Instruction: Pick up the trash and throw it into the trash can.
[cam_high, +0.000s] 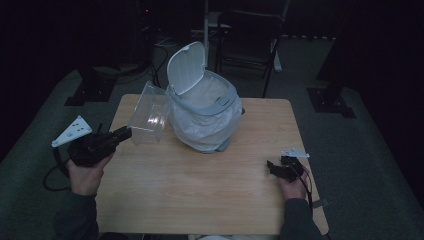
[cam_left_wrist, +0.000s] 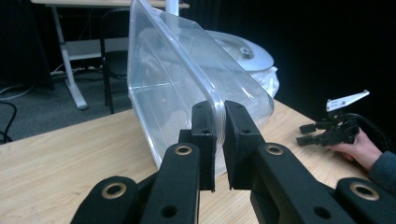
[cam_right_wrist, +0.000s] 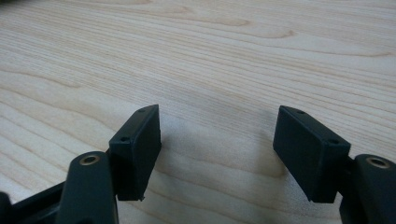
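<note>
L tool (cam_high: 125, 134) grips clear container (cam_high: 148, 114) by its rim, tilted, beside lidded bin (cam_high: 205, 110) w/ bag. R tool (cam_high: 274, 167) rests on surface (cam_high: 200, 185), open.

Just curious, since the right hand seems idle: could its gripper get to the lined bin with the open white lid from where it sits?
Probably yes. The right gripper rests open on the wooden table, and bare tabletop lies between it and the white-lidded, bag-lined bin.
</note>
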